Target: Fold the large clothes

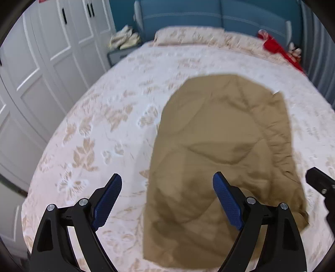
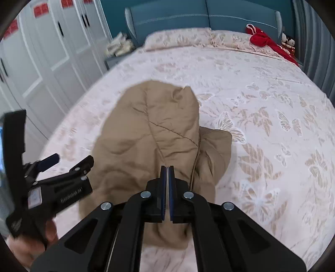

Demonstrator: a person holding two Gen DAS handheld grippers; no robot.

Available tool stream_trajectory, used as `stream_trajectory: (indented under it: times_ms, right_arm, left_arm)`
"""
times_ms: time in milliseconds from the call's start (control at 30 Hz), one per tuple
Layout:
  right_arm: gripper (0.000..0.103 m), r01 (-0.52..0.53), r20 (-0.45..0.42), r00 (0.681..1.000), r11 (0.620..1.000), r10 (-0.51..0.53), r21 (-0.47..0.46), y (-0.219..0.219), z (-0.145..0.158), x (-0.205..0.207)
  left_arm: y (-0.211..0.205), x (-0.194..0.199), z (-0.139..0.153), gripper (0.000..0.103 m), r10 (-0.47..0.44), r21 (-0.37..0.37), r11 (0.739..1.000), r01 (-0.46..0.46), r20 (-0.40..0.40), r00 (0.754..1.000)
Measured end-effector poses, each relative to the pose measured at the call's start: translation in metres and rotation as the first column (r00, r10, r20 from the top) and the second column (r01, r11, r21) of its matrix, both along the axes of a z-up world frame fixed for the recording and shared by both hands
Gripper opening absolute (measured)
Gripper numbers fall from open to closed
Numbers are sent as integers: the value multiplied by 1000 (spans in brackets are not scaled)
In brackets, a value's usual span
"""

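A tan quilted garment (image 1: 226,146) lies folded into a long, rumpled shape on the floral bedspread (image 1: 100,125). My left gripper (image 1: 167,177) hovers above its near left edge, open wide, with nothing between its blue pads (image 1: 106,200). In the right wrist view the same garment (image 2: 150,129) stretches away from me, a smaller flap sticking out on its right side. My right gripper (image 2: 167,167) hangs over its near part, shut, with nothing between the pads. The left gripper (image 2: 72,159) shows at the left of that view, open, held by a hand (image 2: 31,246).
White wardrobe doors (image 1: 41,73) run along the left side of the bed. A blue headboard (image 1: 209,14) and pillow (image 1: 188,35) are at the far end, a red cloth (image 1: 276,46) in the far right corner, and a nightstand with pale items (image 1: 123,39) at far left.
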State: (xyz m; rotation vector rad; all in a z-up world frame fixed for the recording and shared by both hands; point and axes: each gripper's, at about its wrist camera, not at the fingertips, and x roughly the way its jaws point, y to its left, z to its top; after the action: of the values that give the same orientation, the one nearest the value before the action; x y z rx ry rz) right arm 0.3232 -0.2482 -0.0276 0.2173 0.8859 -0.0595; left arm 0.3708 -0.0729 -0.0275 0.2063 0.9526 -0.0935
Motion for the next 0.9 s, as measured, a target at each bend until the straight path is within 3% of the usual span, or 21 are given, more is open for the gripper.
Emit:
stream_trajectory:
  times_ms: [67, 200, 367, 633, 767, 900]
  right_arm:
    - [1, 15, -54, 998, 999, -17, -50, 8, -23, 14]
    - [1, 49, -114, 992, 998, -52, -31, 3, -57, 23]
    - [0, 64, -142, 988, 998, -61, 15, -5, -80, 22]
    - [0, 80, -158, 985, 996, -71, 51, -7, -103, 19]
    - [1, 83, -145, 987, 995, -73, 59, -7, -89, 10]
    - [9, 97, -65, 993, 995, -94, 38, 0, -44, -40]
  left_arm:
    - [-4, 7, -16, 86, 11, 14, 1000, -10, -28, 1000]
    - [-3, 8, -36, 89, 23, -5, 1000, -23, -40, 999]
    - [1, 9, -53, 92, 38, -55, 998, -42, -60, 997]
    - [-6, 3, -64, 95, 34, -44, 998, -37, -56, 998]
    - [-8, -6, -54, 90, 33, -19, 999, -34, -55, 998]
    - [-2, -39, -27, 88, 24, 4, 1000, -24, -14, 1000]
